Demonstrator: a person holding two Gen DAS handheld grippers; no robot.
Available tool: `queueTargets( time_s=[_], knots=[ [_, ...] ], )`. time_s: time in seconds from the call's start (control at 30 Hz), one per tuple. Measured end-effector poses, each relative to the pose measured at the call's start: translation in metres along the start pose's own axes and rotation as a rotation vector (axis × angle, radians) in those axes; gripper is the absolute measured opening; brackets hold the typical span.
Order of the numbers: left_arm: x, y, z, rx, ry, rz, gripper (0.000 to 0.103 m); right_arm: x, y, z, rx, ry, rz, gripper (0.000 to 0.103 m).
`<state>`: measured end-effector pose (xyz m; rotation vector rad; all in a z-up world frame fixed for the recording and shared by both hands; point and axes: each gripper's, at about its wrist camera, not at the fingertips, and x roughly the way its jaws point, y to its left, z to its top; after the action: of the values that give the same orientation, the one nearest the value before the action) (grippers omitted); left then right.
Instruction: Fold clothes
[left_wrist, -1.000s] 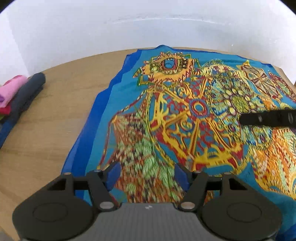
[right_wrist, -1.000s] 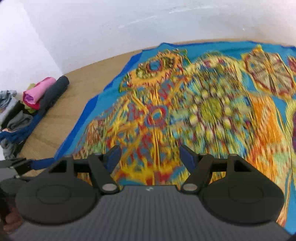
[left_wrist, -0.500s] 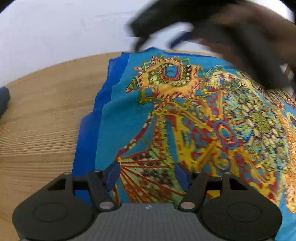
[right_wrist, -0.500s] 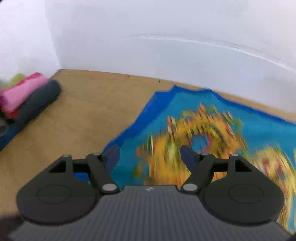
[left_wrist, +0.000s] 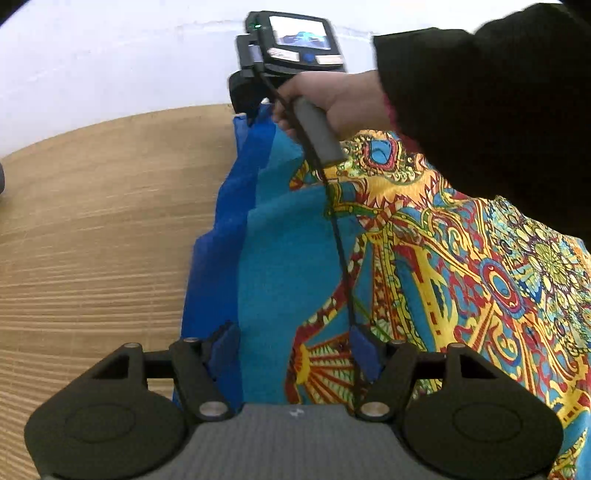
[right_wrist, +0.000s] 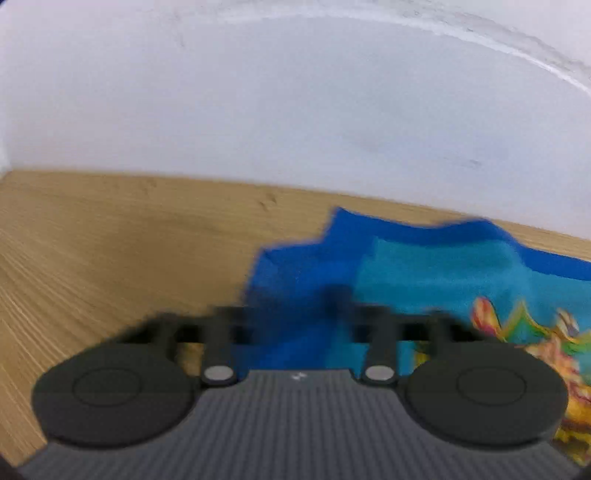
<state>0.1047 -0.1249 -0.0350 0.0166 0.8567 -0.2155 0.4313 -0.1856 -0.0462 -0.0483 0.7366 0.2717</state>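
The right gripper has closed on the cloth's far corner (blurred); thin fabric may slip free. The left gripper is opening, nothing gripped.

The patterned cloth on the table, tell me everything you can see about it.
The patterned cloth is thin fabric, turquoise with a dark blue border and dense yellow, red and green ornament. It lies spread on the wooden table, its left edge rippled in soft folds. The right gripper has shut at its far blue corner, apparently pinching it, though that view is blurred. The left gripper hovers at the near blue edge, jaws opening, nothing gripped. A dark sleeve hides part of it.
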Motion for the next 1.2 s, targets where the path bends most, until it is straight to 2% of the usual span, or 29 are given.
queueTargets(
  time_s=[0.17, 0.27, 0.3, 0.33, 0.37, 0.4, 0.43, 0.5, 0.57, 0.6, 0.63, 0.67, 0.73, 0.8, 0.93, 0.97, 1.1, 1.2],
  knots=[
    [0.005, -0.006, 0.0, 0.053, -0.013, 0.022, 0.074, 0.021, 0.012, 0.014, 0.029, -0.006, 0.19, 0.006],
    [0.007, -0.004, 0.002, 0.039, -0.009, 0.023, 0.074, 0.008, 0.011, 0.019, 0.062, -0.009, 0.229, 0.007],
    [0.008, -0.004, 0.002, 0.035, -0.011, 0.024, 0.074, 0.0, 0.011, 0.019, 0.052, -0.017, 0.197, 0.02],
    [0.009, -0.004, 0.003, 0.03, -0.012, 0.025, 0.074, -0.011, 0.01, 0.02, 0.024, -0.031, 0.129, 0.045],
    [0.01, -0.004, 0.004, 0.028, -0.013, 0.027, 0.074, -0.021, 0.01, 0.02, -0.004, -0.044, 0.06, 0.058],
    [0.011, -0.004, 0.005, 0.027, -0.013, 0.031, 0.074, -0.03, 0.009, 0.019, -0.031, -0.059, -0.017, 0.077],
    [0.012, -0.005, 0.005, 0.025, -0.013, 0.034, 0.075, -0.036, 0.006, 0.017, -0.054, -0.066, -0.076, 0.08],
    [0.013, -0.004, 0.006, 0.023, -0.014, 0.03, 0.075, -0.041, 0.0, 0.013, -0.086, -0.044, -0.13, 0.079],
    [0.013, -0.004, 0.006, 0.023, -0.019, 0.025, 0.075, -0.036, -0.008, 0.009, -0.088, 0.023, -0.129, 0.078],
    [0.014, -0.004, 0.005, 0.025, -0.021, 0.024, 0.075, -0.031, -0.012, 0.007, -0.073, 0.056, -0.132, 0.074],
    [0.014, -0.004, 0.005, 0.026, -0.024, 0.023, 0.075, -0.025, -0.016, 0.003, -0.051, 0.09, -0.142, 0.057],
    [0.014, -0.004, 0.005, 0.026, -0.028, 0.02, 0.075, -0.023, -0.02, 0.001, -0.009, 0.092, -0.143, 0.051],
    [0.014, -0.002, 0.003, 0.019, -0.036, 0.012, 0.075, -0.021, -0.02, 0.001, 0.028, 0.07, -0.119, 0.005],
    [0.014, 0.0, 0.003, 0.008, -0.044, 0.003, 0.076, -0.012, -0.013, 0.006, 0.04, 0.064, -0.115, 0.003],
    [0.014, 0.002, 0.003, 0.001, -0.05, -0.011, 0.076, 0.006, -0.01, 0.015, 0.162, 0.043, 0.052, 0.003],
    [0.013, 0.003, 0.003, 0.001, -0.05, -0.013, 0.076, 0.009, -0.005, 0.016, 0.152, 0.035, 0.068, 0.003],
    [0.013, 0.004, 0.003, -0.002, -0.05, -0.018, 0.076, 0.01, 0.013, 0.014, 0.088, 0.015, 0.09, 0.005],
    [0.012, 0.004, 0.003, 0.0, -0.045, -0.015, 0.076, -0.006, 0.021, 0.012, 0.0, 0.009, 0.048, 0.006]
  ],
)
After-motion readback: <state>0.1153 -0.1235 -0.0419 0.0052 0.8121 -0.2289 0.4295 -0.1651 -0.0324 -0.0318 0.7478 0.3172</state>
